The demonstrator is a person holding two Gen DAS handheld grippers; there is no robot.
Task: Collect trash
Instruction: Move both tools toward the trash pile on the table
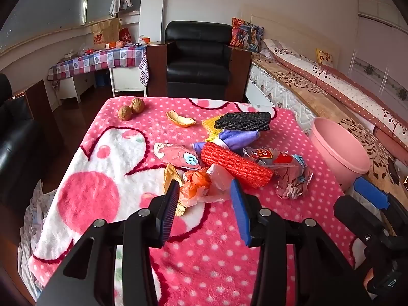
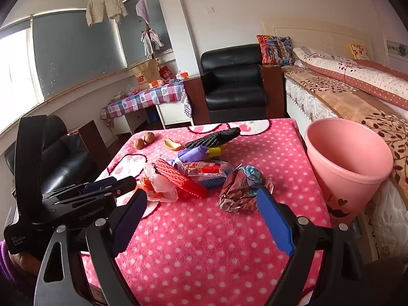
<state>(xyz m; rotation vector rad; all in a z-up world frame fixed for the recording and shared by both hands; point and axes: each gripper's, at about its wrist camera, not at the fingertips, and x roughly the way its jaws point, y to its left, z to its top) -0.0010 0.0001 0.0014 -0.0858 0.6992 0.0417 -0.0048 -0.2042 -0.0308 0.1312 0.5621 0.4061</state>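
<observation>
Trash sits in a loose pile mid-table on the pink polka-dot blanket [image 1: 204, 267]: orange-and-white plastic wrapper [image 1: 201, 186], red foam fruit net [image 1: 234, 164], black foam net [image 1: 243, 121], purple cloth-like piece [image 1: 238, 137], clear snack bag with red label [image 1: 272, 156], crumpled printed paper [image 1: 293, 181], orange peel [image 1: 179, 120]. Two walnuts [image 1: 131, 109] lie apart at the far left corner. Pink trash bin [image 2: 349, 163] stands just off the table's right edge, beside the bed; nothing visible inside it from this angle.

Left hand-held gripper [image 1: 204, 191] is open, nothing held, jaws straddling the orange-and-white plastic wrapper, a yellowish peel scrap [image 1: 170, 176] touching the left finger. Right hand-held gripper [image 2: 201, 204] is also open and holds nothing, low over the blanket, the crumpled printed paper just ahead near its right finger.

Step in hand looks like the first pick, nothing yet in the bin as far as can be seen. Next move likely: left closes on the wrapper, lifts, carries across to the bin. The wrapper is thin and slack, so it needs a deep pinch; a risk is snagging blanket pile or dragging the peel scrap along. The right gripper could take the paper, being nearest the bin.
</observation>
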